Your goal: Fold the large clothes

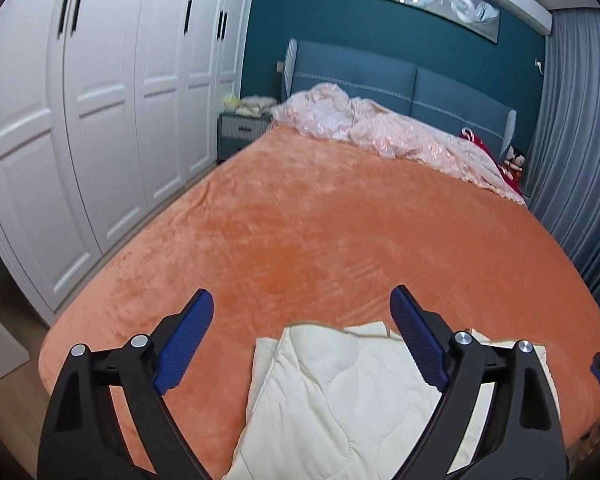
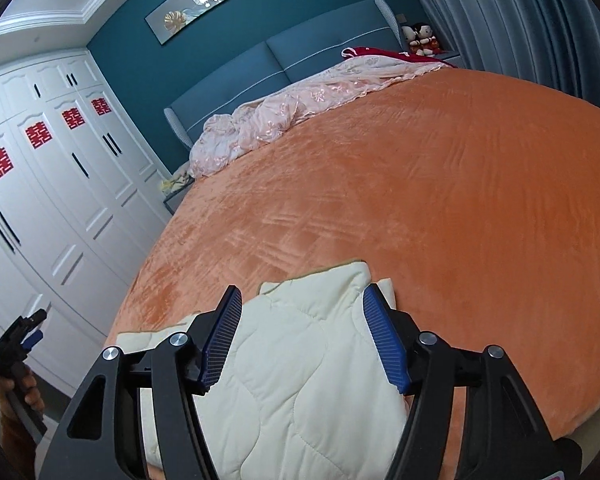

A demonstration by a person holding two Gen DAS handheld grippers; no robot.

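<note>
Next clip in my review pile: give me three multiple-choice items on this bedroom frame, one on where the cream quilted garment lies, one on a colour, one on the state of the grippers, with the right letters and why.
1. Where does the cream quilted garment lie?
A. at the near edge of the bed
B. against the headboard
C. on the floor by the wardrobe

2. What colour is the bed cover?
A. white
B. orange
C. green

3. How do the left gripper and right gripper stand?
A. both shut on the garment
B. one shut, one open
C. both open, pads not pressing the cloth

Answers:
1 A: the folded garment sits just below both grippers at the near edge, far from the headboard.
2 B: the plush cover is orange in both wrist views.
3 C: each pair of blue pads stands apart, with the cloth lying flat beneath.
</note>
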